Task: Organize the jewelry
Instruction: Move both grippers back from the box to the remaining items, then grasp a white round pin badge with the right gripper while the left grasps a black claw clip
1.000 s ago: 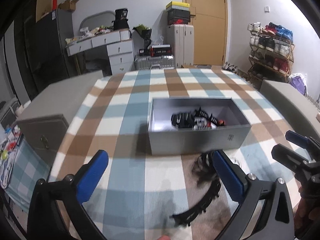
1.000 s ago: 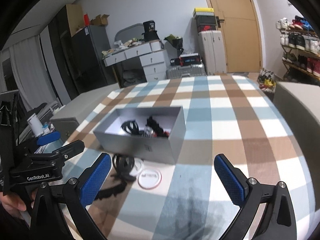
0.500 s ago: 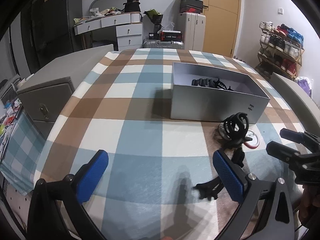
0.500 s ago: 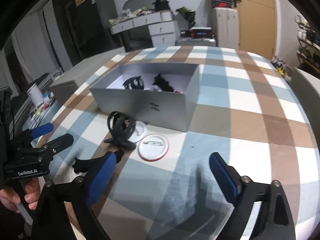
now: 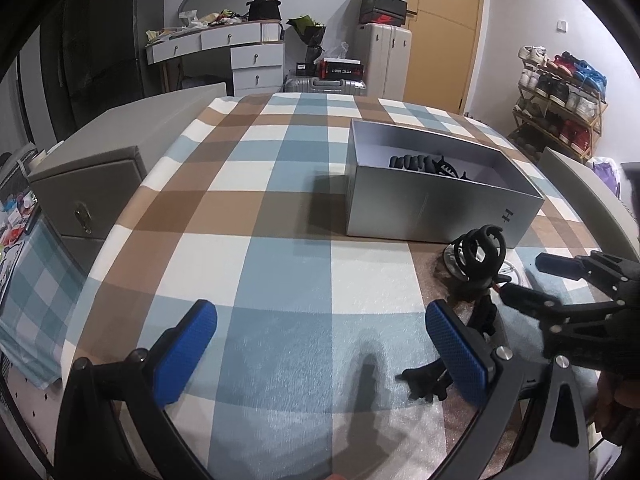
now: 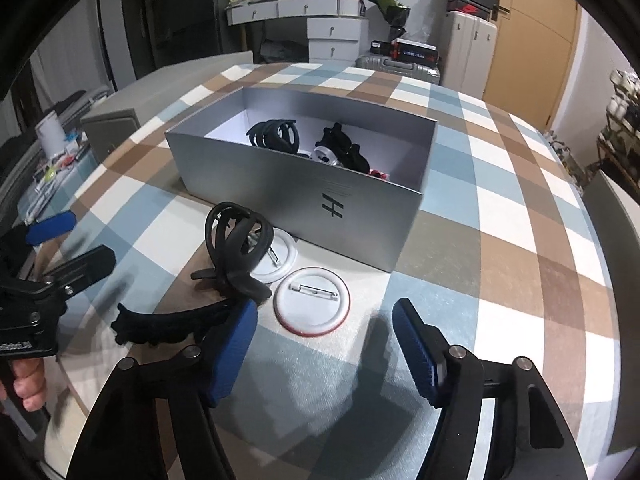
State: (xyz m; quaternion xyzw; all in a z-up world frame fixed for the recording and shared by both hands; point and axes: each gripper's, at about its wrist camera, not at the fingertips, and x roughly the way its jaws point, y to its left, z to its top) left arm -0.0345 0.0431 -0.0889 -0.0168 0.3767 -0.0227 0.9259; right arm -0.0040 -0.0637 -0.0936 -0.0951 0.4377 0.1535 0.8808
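1. The right tool (image 6: 324,344) hangs low over the tabletop (image 6: 520,280) with its blue-padded fingers (image 6: 416,344) spread wide and nothing between them.
2. The left tool (image 5: 320,344) is likewise wide open and empty above the checked cloth; its right finger (image 5: 456,356) partly hides a flat black hair clip (image 5: 424,380).
3. In the right wrist view that flat black hair clip (image 6: 168,326) lies on the cloth just beside the right tool's left finger, which covers its near end.
4. A round white pin badge with a red rim (image 6: 314,300) lies back-up just ahead of the right tool's fingers, its safety pin showing.
5. A black claw clip (image 6: 236,248) stands just left of it, resting partly on a second white badge (image 6: 276,256) that touches the first.
6. From the left wrist view the same claw clip (image 5: 480,252) stands close to the box's near wall, with the right tool's black frame (image 5: 580,300) just to its right.
7. The open grey box (image 6: 280,184) sits beyond the badges, near them but apart; a dark logo marks its near wall.
8. Inside the box lie another black claw clip (image 6: 276,134), more black hair pieces (image 6: 344,152), a small silver item and something red at the right end.
9. Past the tabletop stand a white dresser (image 5: 248,56), silver suitcases (image 6: 468,52) and a shoe rack (image 5: 560,96).
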